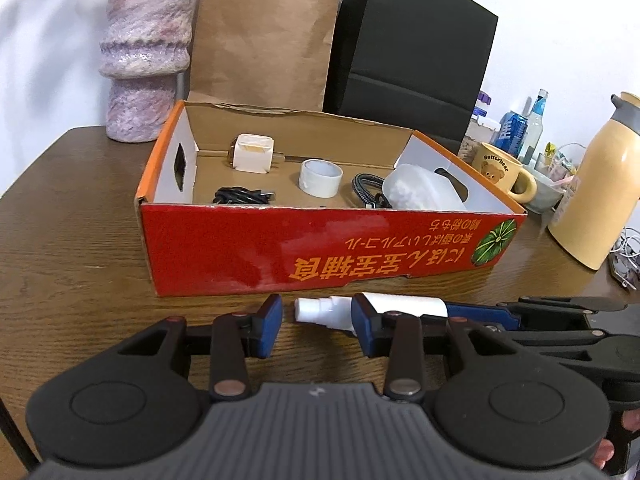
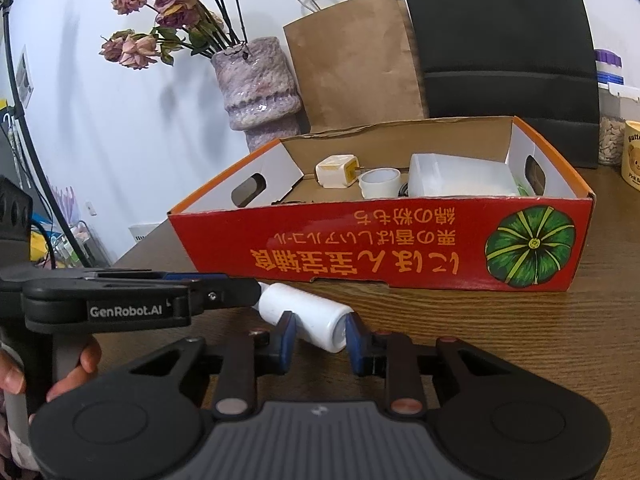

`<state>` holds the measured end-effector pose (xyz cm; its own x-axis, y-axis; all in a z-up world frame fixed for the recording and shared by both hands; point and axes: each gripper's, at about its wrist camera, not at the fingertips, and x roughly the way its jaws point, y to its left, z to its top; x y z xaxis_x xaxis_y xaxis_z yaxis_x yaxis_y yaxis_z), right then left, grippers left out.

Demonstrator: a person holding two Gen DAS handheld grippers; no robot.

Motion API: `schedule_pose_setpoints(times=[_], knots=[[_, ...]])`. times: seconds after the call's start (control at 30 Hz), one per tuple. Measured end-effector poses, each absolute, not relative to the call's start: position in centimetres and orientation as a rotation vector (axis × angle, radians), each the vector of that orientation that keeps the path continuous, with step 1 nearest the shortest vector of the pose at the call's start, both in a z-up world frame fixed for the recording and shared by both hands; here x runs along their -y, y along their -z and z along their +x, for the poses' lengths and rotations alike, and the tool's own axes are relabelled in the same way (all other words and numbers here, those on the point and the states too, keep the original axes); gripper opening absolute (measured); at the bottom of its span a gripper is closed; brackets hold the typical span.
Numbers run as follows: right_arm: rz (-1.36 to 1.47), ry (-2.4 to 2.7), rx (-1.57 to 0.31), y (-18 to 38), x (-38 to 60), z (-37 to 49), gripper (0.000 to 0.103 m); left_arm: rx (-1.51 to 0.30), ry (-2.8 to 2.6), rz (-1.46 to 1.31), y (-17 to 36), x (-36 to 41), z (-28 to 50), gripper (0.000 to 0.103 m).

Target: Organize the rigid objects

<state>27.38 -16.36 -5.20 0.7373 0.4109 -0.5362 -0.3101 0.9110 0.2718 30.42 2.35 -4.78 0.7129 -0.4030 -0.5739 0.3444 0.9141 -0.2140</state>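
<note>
Only from the right wrist, dried roses (image 2: 160, 12) top the vase (image 2: 258, 84).

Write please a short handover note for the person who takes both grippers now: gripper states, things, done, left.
Right gripper: shut on the white spray bottle, which lies on the table in front of the red box.
Left gripper: open, jaws around the bottle's nozzle end, not pressing.
Done: charger, tape roll and cables are in the box.
Left: lift the bottle into the box.
</note>
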Motion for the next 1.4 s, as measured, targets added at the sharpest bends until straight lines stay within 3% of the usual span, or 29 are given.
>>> schedule_pose_setpoints(times=[0.37, 0.6, 1.4], knots=[[0.138, -0.428, -0.628, 5.1, 17.2, 29.0, 0.026, -0.69, 0.473, -0.117, 5.1, -2.5, 32.0, 0.038], [0.111, -0.436, -0.657, 5.6, 17.5, 30.2, 0.018, -0.691, 0.512, -0.155, 5.0, -2.8, 32.7, 0.039], [0.109, -0.443, -0.612, 5.1, 17.2, 30.3, 0.027, -0.725, 0.468, -0.231, 5.3, -2.7, 32.8, 0.041]])
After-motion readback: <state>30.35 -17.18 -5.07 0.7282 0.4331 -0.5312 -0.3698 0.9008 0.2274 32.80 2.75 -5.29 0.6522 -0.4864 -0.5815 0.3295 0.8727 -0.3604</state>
